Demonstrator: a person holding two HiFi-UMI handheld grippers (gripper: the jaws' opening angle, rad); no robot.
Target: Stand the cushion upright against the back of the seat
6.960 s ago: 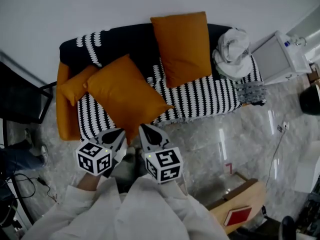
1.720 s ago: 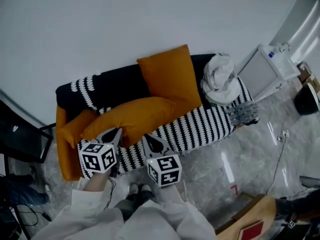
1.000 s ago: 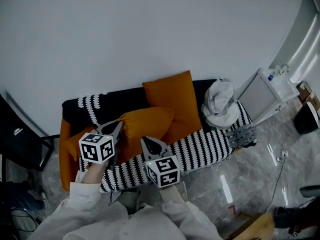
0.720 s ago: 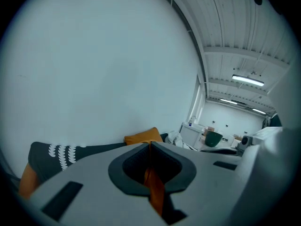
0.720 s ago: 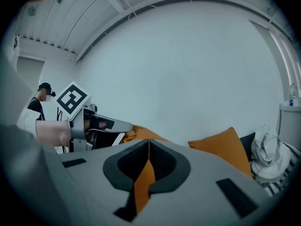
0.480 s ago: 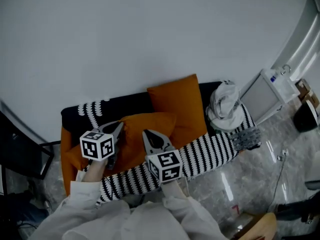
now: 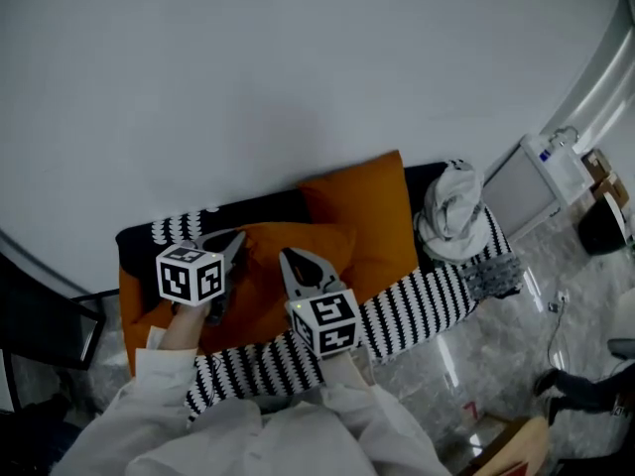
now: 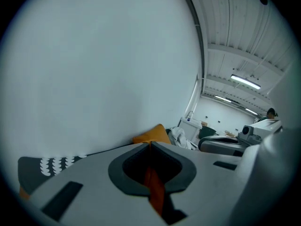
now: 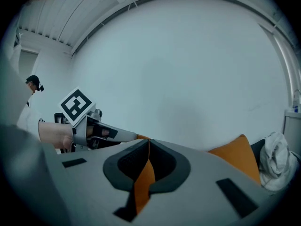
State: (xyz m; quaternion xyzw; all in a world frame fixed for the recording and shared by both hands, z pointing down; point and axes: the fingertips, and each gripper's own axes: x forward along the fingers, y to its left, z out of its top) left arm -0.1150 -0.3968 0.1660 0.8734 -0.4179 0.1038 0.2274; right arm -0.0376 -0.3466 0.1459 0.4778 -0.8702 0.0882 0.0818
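Left gripper [image 7: 234, 242] and right gripper [image 7: 298, 262] both pinching the orange cushion [image 7: 260, 278], centre-left of my head view over the striped sofa throw [image 7: 417, 305], cubes carry only square codes, cushion's lower edge hidden behind the grippers, its tilt hard to judge.

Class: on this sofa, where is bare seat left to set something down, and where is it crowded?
Free: the striped seat in front of the upright cushion, between the right hand-held gripper and the white cloth bundle. Crowded: the left end, where that gripper and the left hand-held gripper clamp the other cushion.
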